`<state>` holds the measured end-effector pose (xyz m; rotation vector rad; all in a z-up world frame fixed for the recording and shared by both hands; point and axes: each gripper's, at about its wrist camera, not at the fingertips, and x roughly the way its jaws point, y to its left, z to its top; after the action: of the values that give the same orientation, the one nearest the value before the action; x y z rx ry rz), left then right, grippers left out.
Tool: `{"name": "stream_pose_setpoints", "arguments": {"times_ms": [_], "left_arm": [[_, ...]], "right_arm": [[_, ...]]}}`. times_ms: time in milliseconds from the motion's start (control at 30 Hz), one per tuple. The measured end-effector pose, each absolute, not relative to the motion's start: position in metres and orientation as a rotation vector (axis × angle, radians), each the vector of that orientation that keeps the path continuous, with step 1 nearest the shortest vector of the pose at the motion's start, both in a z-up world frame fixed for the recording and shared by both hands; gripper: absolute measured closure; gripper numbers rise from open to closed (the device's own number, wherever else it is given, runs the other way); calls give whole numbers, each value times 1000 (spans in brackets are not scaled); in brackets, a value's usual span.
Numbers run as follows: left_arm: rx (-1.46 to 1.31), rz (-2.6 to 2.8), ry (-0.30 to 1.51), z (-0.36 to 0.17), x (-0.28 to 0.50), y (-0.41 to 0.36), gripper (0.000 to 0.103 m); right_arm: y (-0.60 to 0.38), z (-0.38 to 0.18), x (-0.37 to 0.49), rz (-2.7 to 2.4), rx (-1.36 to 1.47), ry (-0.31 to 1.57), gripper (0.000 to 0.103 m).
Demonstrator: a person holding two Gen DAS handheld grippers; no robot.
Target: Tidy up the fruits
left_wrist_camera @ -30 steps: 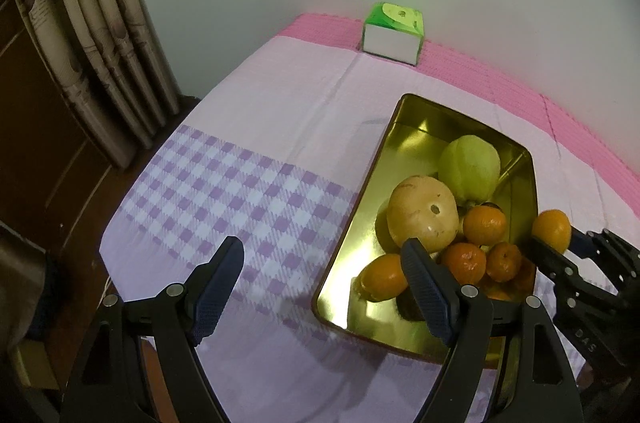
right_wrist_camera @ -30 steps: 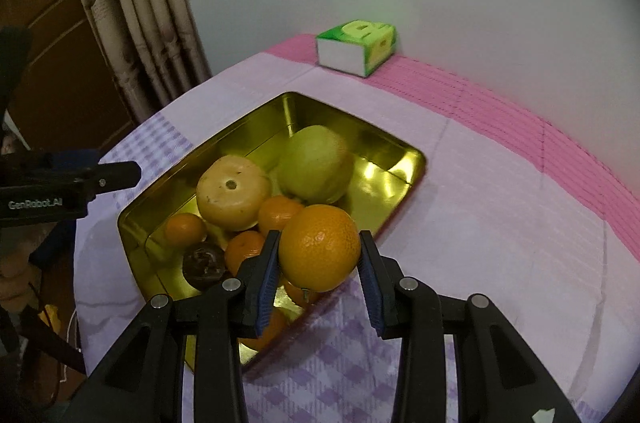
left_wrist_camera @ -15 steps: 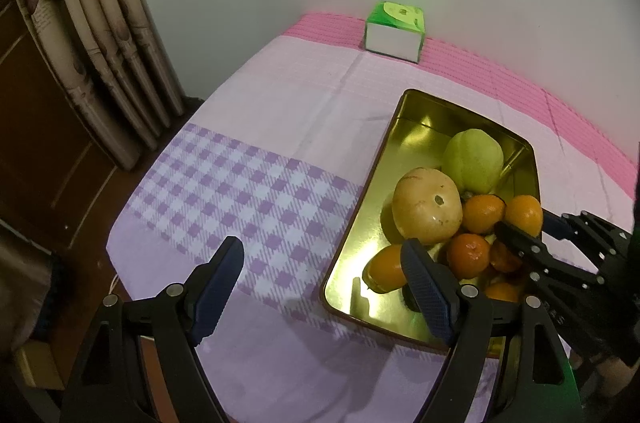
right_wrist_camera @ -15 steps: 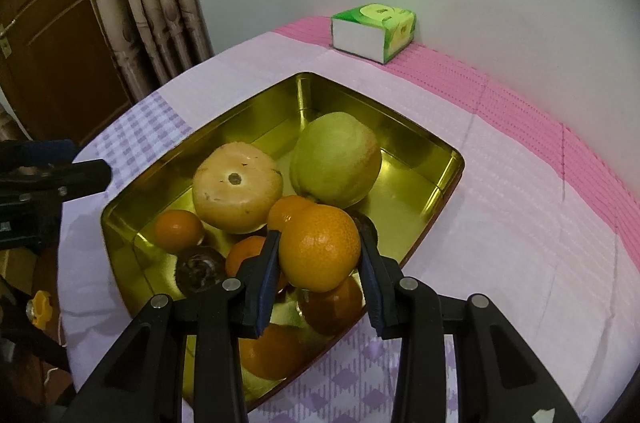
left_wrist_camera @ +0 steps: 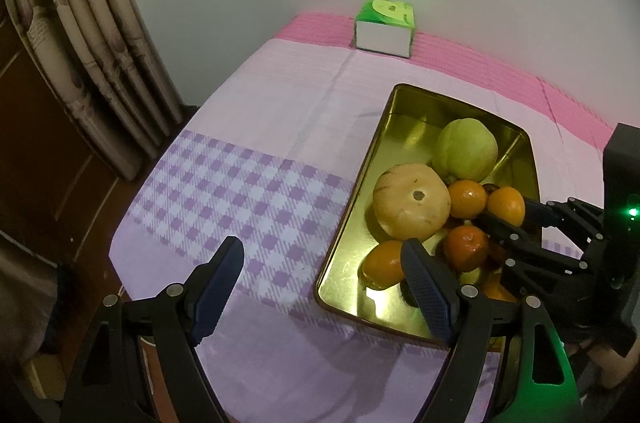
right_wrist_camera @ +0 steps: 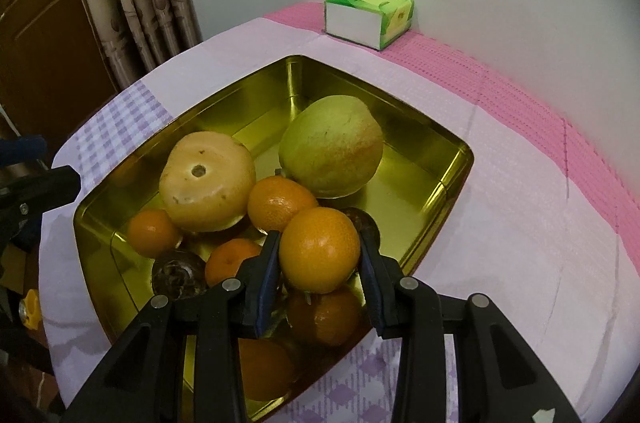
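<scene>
Over the tin (right_wrist_camera: 448,191), an orange (right_wrist_camera: 319,249) is pinched by the right gripper (right_wrist_camera: 318,263); the left gripper (left_wrist_camera: 322,283) is spread wide, nothing held. If dropped onto that heap, it could roll off or knock smaller fruit loose.

In the right wrist view, the lowest oranges (right_wrist_camera: 320,317) in the gold tray (right_wrist_camera: 436,159) are largely covered by the right hand-held gripper (right_wrist_camera: 318,273) and the orange (right_wrist_camera: 319,249) it clamps. A dark fruit (right_wrist_camera: 365,223) is half hidden behind them. The tray's near edge is concealed at lower centre.
</scene>
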<state>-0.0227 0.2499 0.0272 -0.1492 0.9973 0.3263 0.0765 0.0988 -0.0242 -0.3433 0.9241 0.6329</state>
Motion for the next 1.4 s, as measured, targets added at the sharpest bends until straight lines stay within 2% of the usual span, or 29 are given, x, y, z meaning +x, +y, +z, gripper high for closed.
{"name": "stream_pose_setpoints", "arguments": {"times_ms": [367,433,533,800,1000,1067,1400], "left_arm": [[-124,309,997,29,-24,243,22],[-119,307,997,29,-24,241,22],[-115,305,999,29,-25,240,22],[-100,297,994,30,-26,235,22],[-80,284,998,30,-27,227,22],[-71,279,997,31,-27,223,22],[-48,267,999,31,-29,214,22]], "right_arm": [[96,-20,75,624,-312,940,67],[94,-17,75,627,-283,946,64],[90,-8,70,625,-259,935,54],[78,10,53,588,-217,923,22],[58,13,42,521,-167,970,7],[54,12,40,501,-160,982,4],[48,7,30,488,-154,1003,3]]}}
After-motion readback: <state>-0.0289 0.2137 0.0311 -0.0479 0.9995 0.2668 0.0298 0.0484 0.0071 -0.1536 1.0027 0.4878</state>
